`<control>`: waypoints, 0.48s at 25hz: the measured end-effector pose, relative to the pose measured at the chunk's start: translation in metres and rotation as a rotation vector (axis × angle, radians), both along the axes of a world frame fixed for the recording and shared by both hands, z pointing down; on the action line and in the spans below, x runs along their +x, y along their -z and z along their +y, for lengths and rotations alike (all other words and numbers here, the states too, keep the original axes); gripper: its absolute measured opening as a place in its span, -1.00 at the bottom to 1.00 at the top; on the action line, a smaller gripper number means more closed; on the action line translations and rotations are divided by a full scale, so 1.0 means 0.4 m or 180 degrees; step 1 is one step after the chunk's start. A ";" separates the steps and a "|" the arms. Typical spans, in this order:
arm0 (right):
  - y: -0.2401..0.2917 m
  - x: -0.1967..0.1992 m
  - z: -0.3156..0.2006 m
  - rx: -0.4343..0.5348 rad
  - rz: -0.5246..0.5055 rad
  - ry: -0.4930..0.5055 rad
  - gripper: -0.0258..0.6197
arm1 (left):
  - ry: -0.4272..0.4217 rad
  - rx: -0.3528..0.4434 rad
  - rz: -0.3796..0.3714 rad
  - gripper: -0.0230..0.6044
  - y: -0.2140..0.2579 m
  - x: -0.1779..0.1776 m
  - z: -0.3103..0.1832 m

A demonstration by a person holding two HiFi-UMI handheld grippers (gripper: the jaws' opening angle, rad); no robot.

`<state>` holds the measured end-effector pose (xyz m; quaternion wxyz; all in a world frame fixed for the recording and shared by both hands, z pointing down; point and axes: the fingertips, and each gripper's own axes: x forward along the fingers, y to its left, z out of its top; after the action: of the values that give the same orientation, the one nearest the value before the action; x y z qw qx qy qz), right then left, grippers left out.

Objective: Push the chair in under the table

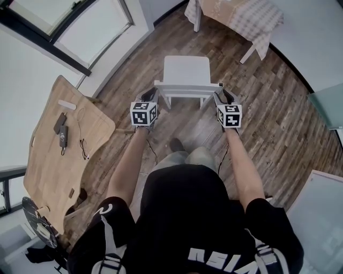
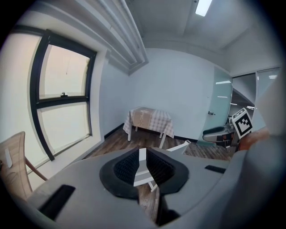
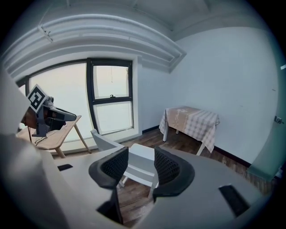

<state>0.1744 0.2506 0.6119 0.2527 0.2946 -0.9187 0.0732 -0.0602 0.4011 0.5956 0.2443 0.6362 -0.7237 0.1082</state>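
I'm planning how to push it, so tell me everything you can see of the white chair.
The white chair has a flat square seat, a straight backrest and slim legs; it looks like painted wood. It stands upright on the plank floor, backrest toward the person, apart from the cloth-covered table ahead. The left gripper and right gripper sit at the backrest's two ends; contact cannot be told.
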 end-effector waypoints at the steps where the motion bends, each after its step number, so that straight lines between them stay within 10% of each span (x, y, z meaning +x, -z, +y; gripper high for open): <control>1: -0.012 0.003 -0.010 -0.0017 0.0036 -0.0009 -0.27 | 0.0000 -0.0022 0.0040 -0.75 -0.011 0.000 -0.006; 12: -0.165 -0.027 -0.116 -0.0373 0.0308 -0.0025 0.15 | -0.0090 -0.0456 0.0078 0.00 -0.163 -0.044 -0.073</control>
<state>0.1637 0.2041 0.6780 0.3133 0.2861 -0.8984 0.1135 -0.0778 0.3721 0.6608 0.2965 0.6285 -0.7020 0.1554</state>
